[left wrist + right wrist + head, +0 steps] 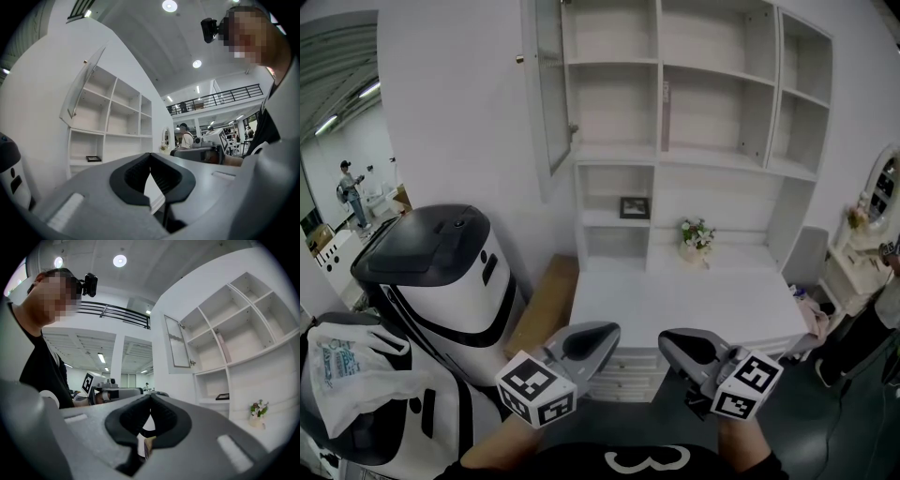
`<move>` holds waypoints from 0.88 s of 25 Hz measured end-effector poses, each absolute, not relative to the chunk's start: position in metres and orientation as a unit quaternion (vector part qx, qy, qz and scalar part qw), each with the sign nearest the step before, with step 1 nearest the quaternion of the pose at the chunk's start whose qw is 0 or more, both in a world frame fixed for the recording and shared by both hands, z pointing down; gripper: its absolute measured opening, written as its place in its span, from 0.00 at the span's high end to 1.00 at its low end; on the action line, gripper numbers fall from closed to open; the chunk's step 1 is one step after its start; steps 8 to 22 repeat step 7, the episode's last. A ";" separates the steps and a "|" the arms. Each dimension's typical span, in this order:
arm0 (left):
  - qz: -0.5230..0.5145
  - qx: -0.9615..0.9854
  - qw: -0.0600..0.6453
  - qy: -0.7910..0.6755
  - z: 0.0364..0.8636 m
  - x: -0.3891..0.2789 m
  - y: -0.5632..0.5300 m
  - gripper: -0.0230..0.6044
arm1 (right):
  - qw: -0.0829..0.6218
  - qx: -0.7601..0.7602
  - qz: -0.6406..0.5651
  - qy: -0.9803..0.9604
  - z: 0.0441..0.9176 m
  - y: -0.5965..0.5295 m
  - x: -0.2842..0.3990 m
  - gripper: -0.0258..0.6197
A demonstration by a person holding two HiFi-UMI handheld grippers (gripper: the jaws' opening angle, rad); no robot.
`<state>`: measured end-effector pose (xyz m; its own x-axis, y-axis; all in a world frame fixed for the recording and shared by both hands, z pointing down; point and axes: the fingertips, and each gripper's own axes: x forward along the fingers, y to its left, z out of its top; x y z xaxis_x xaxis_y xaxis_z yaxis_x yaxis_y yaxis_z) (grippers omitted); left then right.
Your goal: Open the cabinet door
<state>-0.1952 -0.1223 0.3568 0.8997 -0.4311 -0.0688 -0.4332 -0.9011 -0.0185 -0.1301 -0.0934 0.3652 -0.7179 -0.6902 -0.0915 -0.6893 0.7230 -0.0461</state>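
Observation:
The white wall cabinet [703, 84] has its glass door [551, 89] swung open at the upper left, with bare shelves behind it. That door also shows in the left gripper view [82, 89] and the right gripper view [178, 341]. My left gripper [581, 345] and right gripper [689, 352] hang low in front of the person's body, side by side, far below and short of the door. In the left gripper view the left gripper [150, 154] has its jaws shut with nothing between them. The right gripper [150, 397] is shut and empty too.
A white desk top [694, 300] lies under the cabinet with a small flower pot [696, 239] on it; a picture frame [634, 207] sits in a lower shelf. A white and black machine [441, 272] and a plastic bag [347, 375] stand at left. A mirror table [872, 216] is at right.

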 end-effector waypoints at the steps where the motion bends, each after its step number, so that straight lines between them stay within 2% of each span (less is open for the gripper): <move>1: 0.031 -0.975 0.016 0.222 0.358 -0.195 -0.125 0.95 | 0.051 -0.373 -0.005 0.926 0.366 -0.095 -0.130 0.96; 22: 0.031 -0.976 0.012 0.215 0.362 -0.196 -0.135 0.95 | 0.052 -0.378 -0.007 0.924 0.369 -0.107 -0.130 0.96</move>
